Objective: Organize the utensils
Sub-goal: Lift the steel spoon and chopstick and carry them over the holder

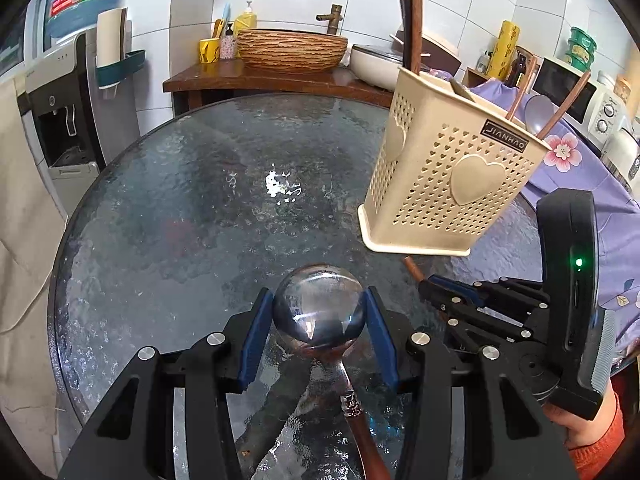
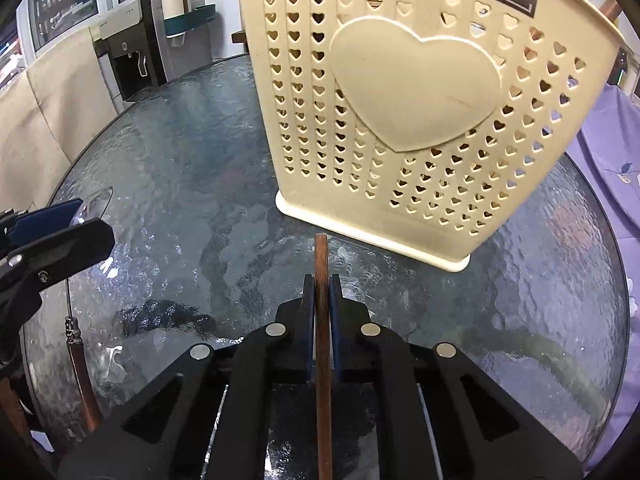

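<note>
Two handheld grippers gripping utensils above a round glass table [image 1: 168,208], beside a cream utensil holder [image 1: 448,176].
The left gripper [image 1: 318,312] is clasping the steel bowl of a spoon [image 1: 318,306] between its blue pads, the brown handle trailing beneath. The right gripper [image 2: 321,292] is clamping a thin brown wooden stick [image 2: 321,264], whose tip is pointing toward the base of the holder, which is already holding several utensils.

Bright, sharp; glare on glass table [image 1: 276,188]; fisheye-warped edges.
</note>
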`<act>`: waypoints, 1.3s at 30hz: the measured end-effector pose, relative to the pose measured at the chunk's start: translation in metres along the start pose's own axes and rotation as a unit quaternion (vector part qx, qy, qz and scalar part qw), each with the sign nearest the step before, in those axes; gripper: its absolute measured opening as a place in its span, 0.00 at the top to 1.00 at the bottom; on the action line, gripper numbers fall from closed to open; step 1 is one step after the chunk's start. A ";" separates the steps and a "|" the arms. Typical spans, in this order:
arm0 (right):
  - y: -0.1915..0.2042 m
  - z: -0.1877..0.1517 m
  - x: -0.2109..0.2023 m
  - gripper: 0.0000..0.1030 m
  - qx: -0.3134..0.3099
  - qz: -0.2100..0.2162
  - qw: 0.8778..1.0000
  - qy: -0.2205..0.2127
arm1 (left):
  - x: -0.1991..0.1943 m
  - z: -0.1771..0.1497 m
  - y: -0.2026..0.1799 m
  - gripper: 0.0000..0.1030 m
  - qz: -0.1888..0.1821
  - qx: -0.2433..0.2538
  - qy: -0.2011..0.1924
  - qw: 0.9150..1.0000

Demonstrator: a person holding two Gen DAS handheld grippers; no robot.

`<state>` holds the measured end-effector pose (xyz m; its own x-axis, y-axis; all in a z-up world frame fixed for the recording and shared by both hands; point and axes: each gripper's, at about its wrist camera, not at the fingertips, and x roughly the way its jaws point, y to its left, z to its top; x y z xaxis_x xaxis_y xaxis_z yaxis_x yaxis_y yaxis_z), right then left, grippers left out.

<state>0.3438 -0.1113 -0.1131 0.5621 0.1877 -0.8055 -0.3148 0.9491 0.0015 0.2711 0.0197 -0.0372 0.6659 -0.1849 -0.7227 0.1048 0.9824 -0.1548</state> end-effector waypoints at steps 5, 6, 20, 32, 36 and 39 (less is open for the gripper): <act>-0.014 0.000 -0.027 0.93 0.023 0.041 0.998 -0.034 | -0.008 0.003 -0.003 0.56 0.000 0.008 -0.012 1.000; -0.017 0.001 -0.038 0.93 0.027 0.050 0.997 -0.046 | -0.011 0.005 -0.004 0.56 -0.001 0.009 -0.016 1.000; -0.070 -0.006 -0.165 0.93 0.055 0.111 0.981 -0.151 | -0.052 0.019 -0.035 0.56 -0.016 0.041 -0.074 0.996; -0.084 -0.012 -0.211 0.93 0.041 0.110 0.977 -0.180 | -0.064 0.026 -0.049 0.56 -0.016 0.059 -0.092 0.994; -0.084 -0.010 -0.221 0.93 0.039 0.111 0.975 -0.189 | -0.072 0.032 -0.052 0.56 -0.014 0.066 -0.103 0.992; -0.083 -0.005 -0.227 0.93 0.034 0.110 0.974 -0.197 | -0.079 0.037 -0.054 0.56 -0.015 0.072 -0.110 0.991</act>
<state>0.2381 -0.2340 0.0669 0.7411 0.4579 -0.4910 -0.4168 0.8871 0.1982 0.2401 -0.0176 0.0529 0.8039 -0.2201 -0.5525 0.2214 0.9730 -0.0655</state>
